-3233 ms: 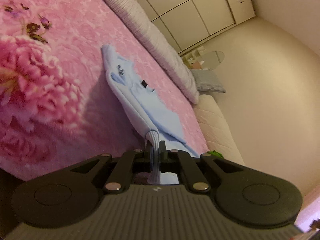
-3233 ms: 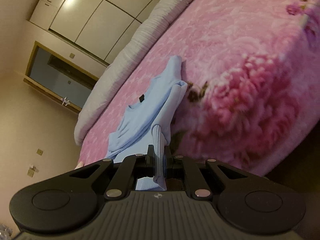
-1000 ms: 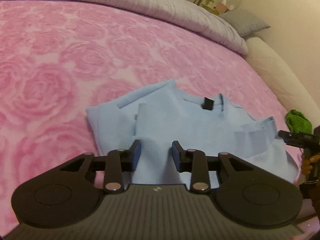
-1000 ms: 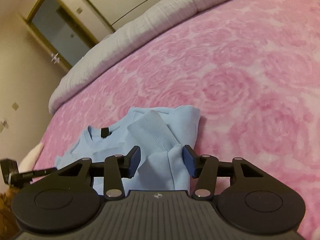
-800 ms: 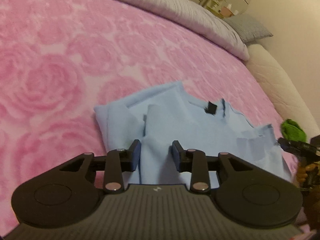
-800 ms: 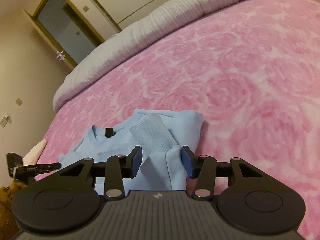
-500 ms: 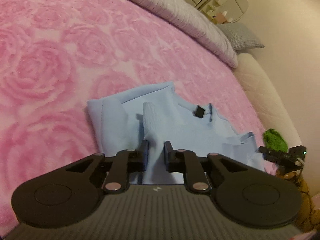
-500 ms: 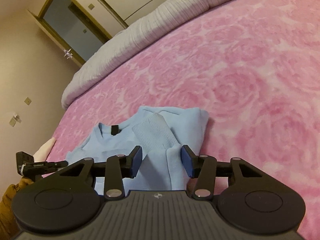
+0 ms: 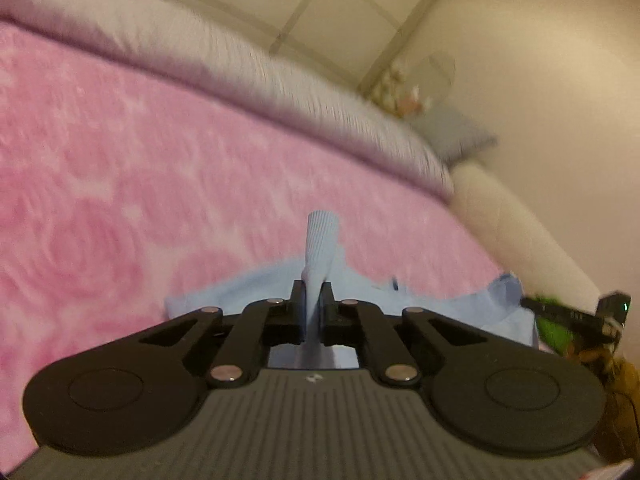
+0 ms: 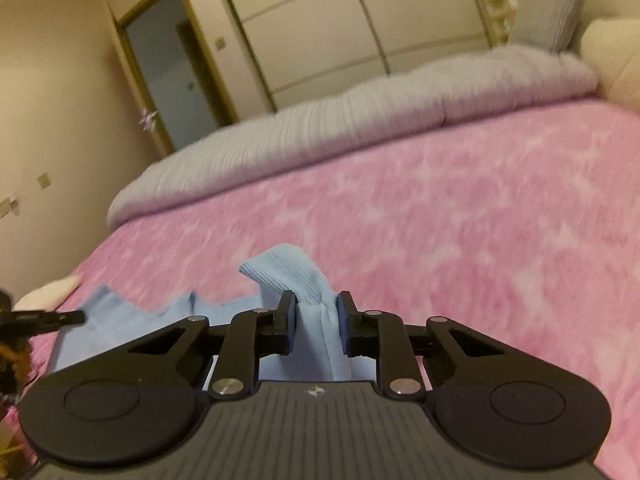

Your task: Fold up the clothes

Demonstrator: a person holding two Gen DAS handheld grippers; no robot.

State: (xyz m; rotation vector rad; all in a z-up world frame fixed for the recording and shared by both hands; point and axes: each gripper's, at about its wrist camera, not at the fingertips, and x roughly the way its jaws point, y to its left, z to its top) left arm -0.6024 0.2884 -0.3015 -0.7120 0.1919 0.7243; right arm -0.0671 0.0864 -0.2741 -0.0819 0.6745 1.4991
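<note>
A light blue sweater (image 9: 240, 294) lies on the pink rose blanket (image 9: 120, 200). In the left wrist view my left gripper (image 9: 313, 298) is shut on a fold of the sweater, and a ribbed cuff (image 9: 321, 236) sticks up beyond the fingertips. In the right wrist view my right gripper (image 10: 317, 314) is closing its jaws on a bunched fold of the sweater (image 10: 132, 320). Both pads touch the cloth, and a second ribbed cuff (image 10: 288, 272) rises above them. The rest of the garment is hidden under the gripper bodies.
A grey duvet roll (image 10: 360, 112) runs along the far side of the bed. Behind it stand white wardrobe doors (image 10: 360, 20) and a doorway (image 10: 168, 68). A cream padded edge (image 9: 520, 232) borders the bed, with a green item (image 9: 552, 332) near it.
Both grippers closed on folds of the sweater and rose, lifting the cuffs off the blanket. The views tilted up toward the wardrobe and wall.
</note>
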